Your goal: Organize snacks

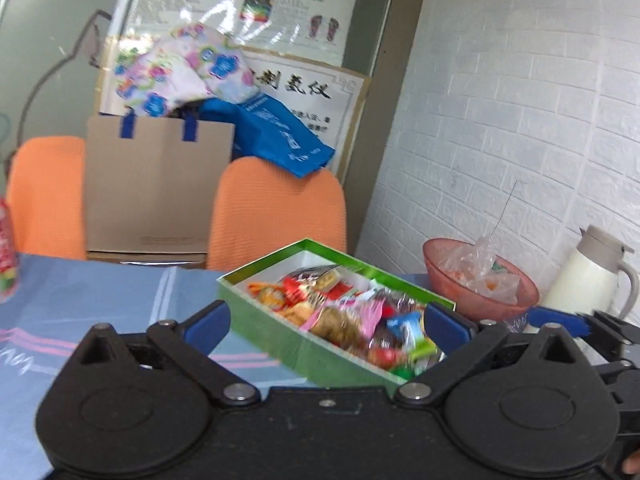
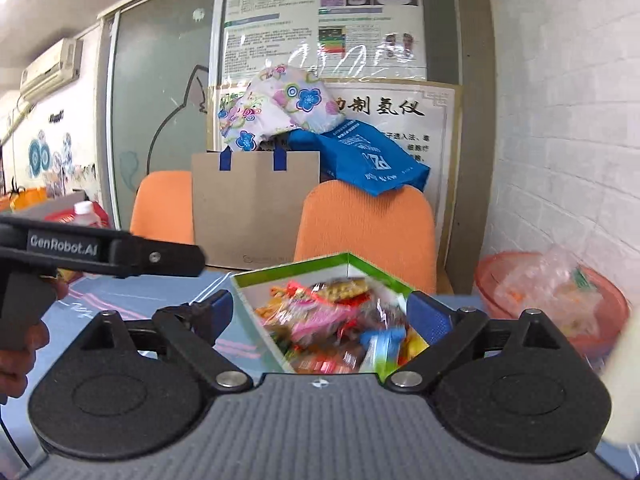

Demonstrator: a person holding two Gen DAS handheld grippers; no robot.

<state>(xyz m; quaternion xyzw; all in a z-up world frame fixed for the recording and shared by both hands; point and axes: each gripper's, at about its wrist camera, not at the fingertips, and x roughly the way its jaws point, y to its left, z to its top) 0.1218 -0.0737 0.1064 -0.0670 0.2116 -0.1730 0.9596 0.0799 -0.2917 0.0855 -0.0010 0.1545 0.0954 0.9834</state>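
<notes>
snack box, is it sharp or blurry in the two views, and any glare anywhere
Left wrist view: the snacks in the green box are smeared by motion blur. Right wrist view: same smear, and glare streaks cross the poster on the wall; straight edges bow from the fisheye.

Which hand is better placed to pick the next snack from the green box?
Right, by a little. The right gripper is open and looks straight over the box's near corner onto the snacks. The left gripper, also open, sees the box at an angle.
</notes>
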